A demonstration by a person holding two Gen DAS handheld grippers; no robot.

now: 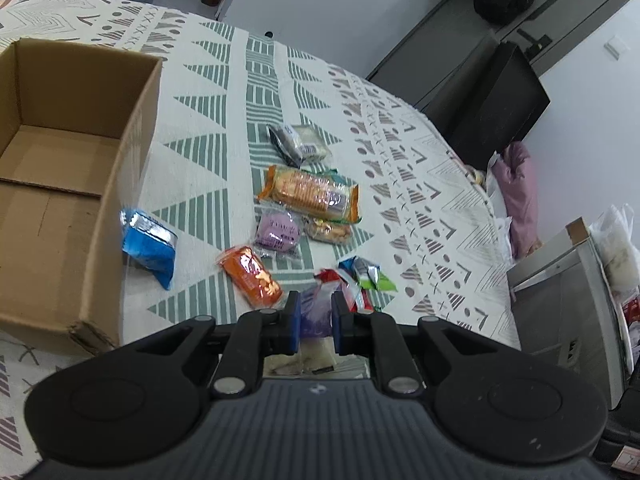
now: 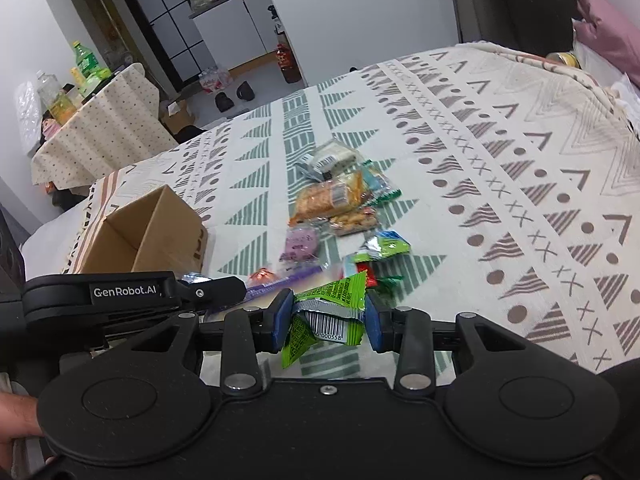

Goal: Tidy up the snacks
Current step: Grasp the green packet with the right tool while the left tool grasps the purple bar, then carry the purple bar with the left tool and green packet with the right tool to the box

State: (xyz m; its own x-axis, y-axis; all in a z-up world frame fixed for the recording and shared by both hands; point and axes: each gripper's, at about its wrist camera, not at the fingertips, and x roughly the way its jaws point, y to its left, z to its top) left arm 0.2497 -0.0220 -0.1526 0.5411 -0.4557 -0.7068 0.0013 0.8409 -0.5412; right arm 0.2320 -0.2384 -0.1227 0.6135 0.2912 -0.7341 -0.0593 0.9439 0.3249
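Snacks in crinkly foil and clear plastic wrappers lie scattered over a cream bedspread (image 1: 208,92) patterned with green and grey triangles. In the left wrist view, the left gripper (image 1: 316,320) has its blue-padded fingers drawn in on a purple translucent packet (image 1: 314,312), which sits between the pads and seems lifted off the cloth. Ahead lie an orange foil pouch (image 1: 252,276), a blue foil pouch (image 1: 148,246) just beside the open brown cardboard box (image 1: 132,152), a long orange biscuit pack (image 1: 308,194), and a small lilac packet (image 1: 278,234). The box floor shows bare.

In the right wrist view, the right gripper (image 2: 326,318) pinches a crumpled green foil sachet with a barcode (image 2: 328,312), the fingers set fairly wide around its bulk. The cardboard box stands well off to the left, behind the other gripper's body.

Both tools appear loaded, so the step in hand is probably carrying to the box. The next move calls for swinging each packet over the open top, left one first since it is nearer, and letting go only once clear of the rim.
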